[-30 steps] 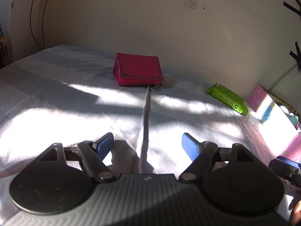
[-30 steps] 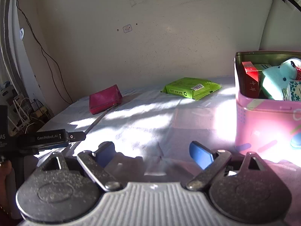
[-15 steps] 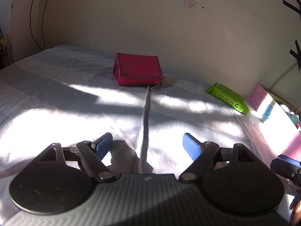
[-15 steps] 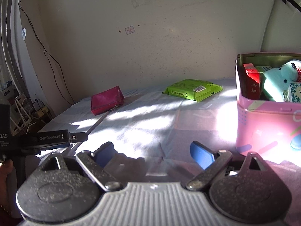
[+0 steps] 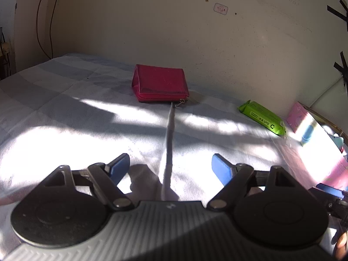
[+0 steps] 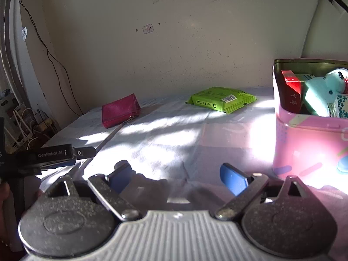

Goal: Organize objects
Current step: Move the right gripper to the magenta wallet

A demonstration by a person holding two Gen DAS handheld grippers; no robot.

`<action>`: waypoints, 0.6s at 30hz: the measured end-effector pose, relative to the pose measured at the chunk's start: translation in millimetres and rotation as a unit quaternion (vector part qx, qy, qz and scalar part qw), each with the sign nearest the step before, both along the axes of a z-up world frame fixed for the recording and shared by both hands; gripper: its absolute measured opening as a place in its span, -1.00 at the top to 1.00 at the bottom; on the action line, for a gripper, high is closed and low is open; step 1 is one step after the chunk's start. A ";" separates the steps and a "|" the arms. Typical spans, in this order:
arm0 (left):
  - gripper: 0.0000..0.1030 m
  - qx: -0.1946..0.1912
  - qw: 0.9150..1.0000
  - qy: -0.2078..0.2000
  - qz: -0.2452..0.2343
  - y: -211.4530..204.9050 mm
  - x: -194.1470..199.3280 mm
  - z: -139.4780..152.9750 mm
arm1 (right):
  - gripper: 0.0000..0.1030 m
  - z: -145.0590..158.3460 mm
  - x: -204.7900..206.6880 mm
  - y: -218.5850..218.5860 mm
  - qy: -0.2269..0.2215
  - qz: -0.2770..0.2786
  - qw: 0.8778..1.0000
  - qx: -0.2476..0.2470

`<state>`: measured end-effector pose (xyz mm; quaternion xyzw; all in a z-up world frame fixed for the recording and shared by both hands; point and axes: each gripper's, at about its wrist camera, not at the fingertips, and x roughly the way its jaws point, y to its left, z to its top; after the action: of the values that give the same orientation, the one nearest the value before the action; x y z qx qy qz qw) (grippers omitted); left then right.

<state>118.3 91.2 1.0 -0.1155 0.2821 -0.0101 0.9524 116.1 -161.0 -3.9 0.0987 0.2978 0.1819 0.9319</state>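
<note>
Both tools are wide open and hold nothing. The left gripper [image 5: 169, 165] points along the bed toward the red wallet [image 5: 160, 83], which lies flat on the grey sheet [image 5: 65, 100] at the far side, near the wall. A long pale strap [image 5: 169, 143] runs from the wallet's zipper pull toward the gripper and passes between its fingers without being pinched. The green wipes pack [image 6: 221, 99] lies flat further right, also near the wall. The pink tin [image 6: 308, 143] stands at the right, just beside the right gripper [image 6: 178, 174], and is already quite full (a red box, a plush toy).

I judge the wallet to be light and rather soft, with a smooth surface; its thick near edge by the zipper seems the best place to take hold. The strap is limp and will trail. The wipes pack looks soft and slippery, so a grip across its short side, near the middle, seems safest.
</note>
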 end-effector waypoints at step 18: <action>-0.63 -0.088 0.982 0.007 0.167 63.8 -7.7 2.1 | -0.99 25.6 153.5 183.7 -0.020 0.107 0.993 -0.055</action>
<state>110.6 155.0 3.1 -0.2442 0.2631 0.1250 0.9249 269.6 22.7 21.7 0.0113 0.2972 0.2662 0.9169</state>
